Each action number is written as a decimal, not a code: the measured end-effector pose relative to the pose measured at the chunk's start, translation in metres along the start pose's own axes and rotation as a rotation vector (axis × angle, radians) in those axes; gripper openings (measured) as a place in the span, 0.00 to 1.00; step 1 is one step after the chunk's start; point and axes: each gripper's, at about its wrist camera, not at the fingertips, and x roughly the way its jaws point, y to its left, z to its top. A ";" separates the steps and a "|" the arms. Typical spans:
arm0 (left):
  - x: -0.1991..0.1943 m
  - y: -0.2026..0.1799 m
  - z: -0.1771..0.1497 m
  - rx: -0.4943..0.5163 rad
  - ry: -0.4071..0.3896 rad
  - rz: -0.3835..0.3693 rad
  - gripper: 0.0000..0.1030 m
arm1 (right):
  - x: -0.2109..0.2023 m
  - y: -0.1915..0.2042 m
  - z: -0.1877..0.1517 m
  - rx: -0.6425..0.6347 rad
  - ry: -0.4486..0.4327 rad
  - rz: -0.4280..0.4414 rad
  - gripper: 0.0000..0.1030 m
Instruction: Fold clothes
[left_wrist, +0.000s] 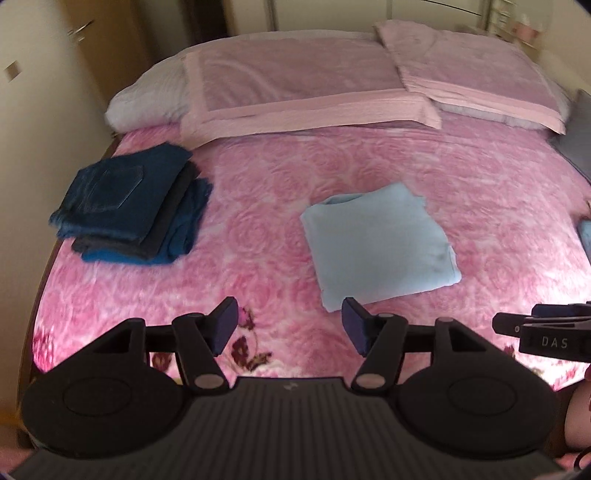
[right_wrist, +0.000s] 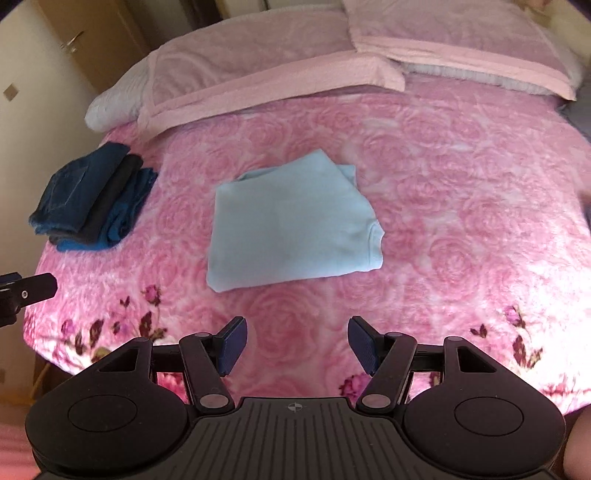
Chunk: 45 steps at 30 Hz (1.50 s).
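A light blue sweater (left_wrist: 380, 243) lies folded into a rough square in the middle of the pink bed; it also shows in the right wrist view (right_wrist: 291, 225). My left gripper (left_wrist: 290, 325) is open and empty, held above the bed's near edge, just short of the sweater's near left corner. My right gripper (right_wrist: 297, 345) is open and empty, held a little back from the sweater's near edge. The right gripper's side shows at the right edge of the left wrist view (left_wrist: 546, 332).
A stack of folded dark blue jeans and dark clothes (left_wrist: 133, 206) sits on the bed's left side, also in the right wrist view (right_wrist: 92, 199). Pink pillows (left_wrist: 303, 92) lie at the head. A wall and wooden door (left_wrist: 107, 44) stand at left. The pink rose blanket (left_wrist: 258, 206) covers the bed.
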 end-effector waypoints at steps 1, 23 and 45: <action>0.001 0.002 0.001 0.018 -0.002 -0.018 0.57 | -0.002 0.003 -0.002 0.013 -0.007 -0.009 0.62; 0.044 0.076 -0.012 -0.082 0.134 -0.170 0.58 | 0.012 0.051 -0.011 0.103 0.026 -0.141 0.62; 0.247 0.069 0.020 -0.444 0.202 -0.404 0.58 | 0.147 -0.116 0.067 0.253 0.063 0.115 0.62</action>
